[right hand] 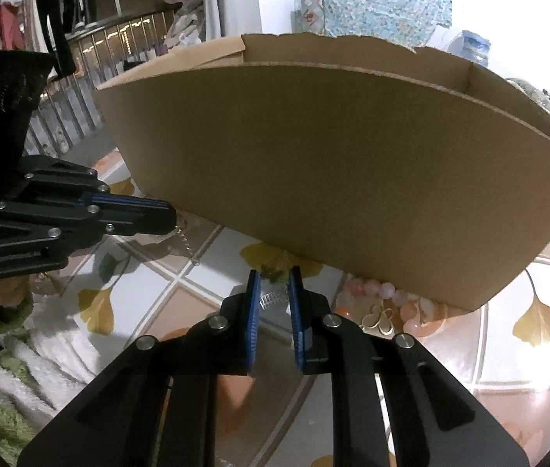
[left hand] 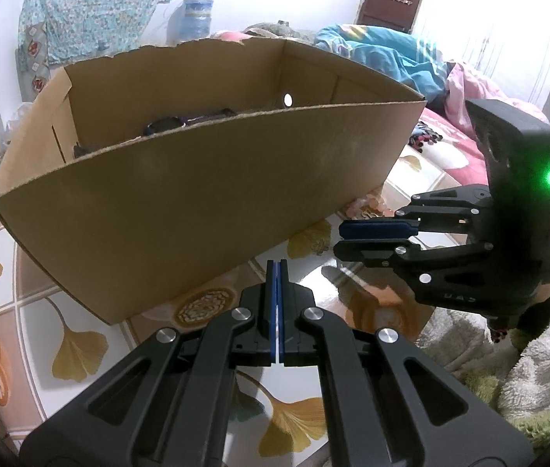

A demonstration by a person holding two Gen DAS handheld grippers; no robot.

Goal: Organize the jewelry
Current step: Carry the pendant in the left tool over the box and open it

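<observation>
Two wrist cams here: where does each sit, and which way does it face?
Left wrist: behind the shut left gripper, angled down at the cardboard box on the patterned cloth; right gripper enters from the right.
Right wrist: behind the right gripper, jaws parted; left gripper at left, a thin chain dangling from it.
Shared: box, cloth, both grippers.

- A glossy table cover [right hand: 158, 284] printed with yellow leaves and squares carries everything.
- A cardboard box [right hand: 333, 179] stands on it, far side.
- Pink beads [right hand: 387, 292] and gold earrings [right hand: 378, 319] lie against the box's near right corner.
- A small clear clip [right hand: 273, 297] lies near its front wall.
</observation>
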